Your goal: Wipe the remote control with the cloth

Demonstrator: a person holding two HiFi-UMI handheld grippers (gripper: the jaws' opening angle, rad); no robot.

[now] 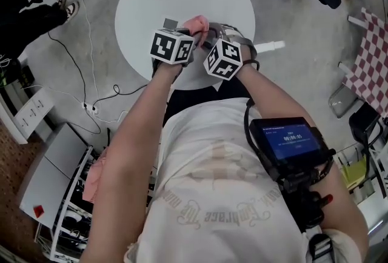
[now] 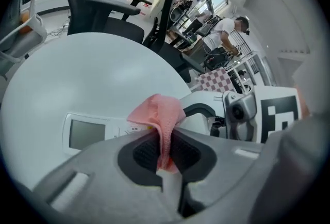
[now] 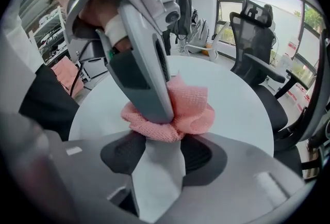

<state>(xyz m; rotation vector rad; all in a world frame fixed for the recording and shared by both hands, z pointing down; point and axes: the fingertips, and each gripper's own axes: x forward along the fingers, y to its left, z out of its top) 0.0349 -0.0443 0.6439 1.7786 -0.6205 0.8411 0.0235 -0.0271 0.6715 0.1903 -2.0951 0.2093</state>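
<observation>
Left claw (image 2: pixel 166 146): clenched on a fold of the pink cloth (image 2: pixel 157 113).
Right claw (image 3: pixel 159 153): grasping the remote control (image 2: pixel 85 133) by one end, over the round white bench (image 2: pixel 103 68). You cannot tell whether the remote touches the bench.

The cloth wad sits against the remote just beyond your right claw's jaws. The remote's long axis runs from the held end to the display end, which lies bare left of the cloth in the left gripper view.

Judgement: your next stroke should follow that axis, away from the right claw and toward the display. Your left hand travels; your right only steadies.
</observation>
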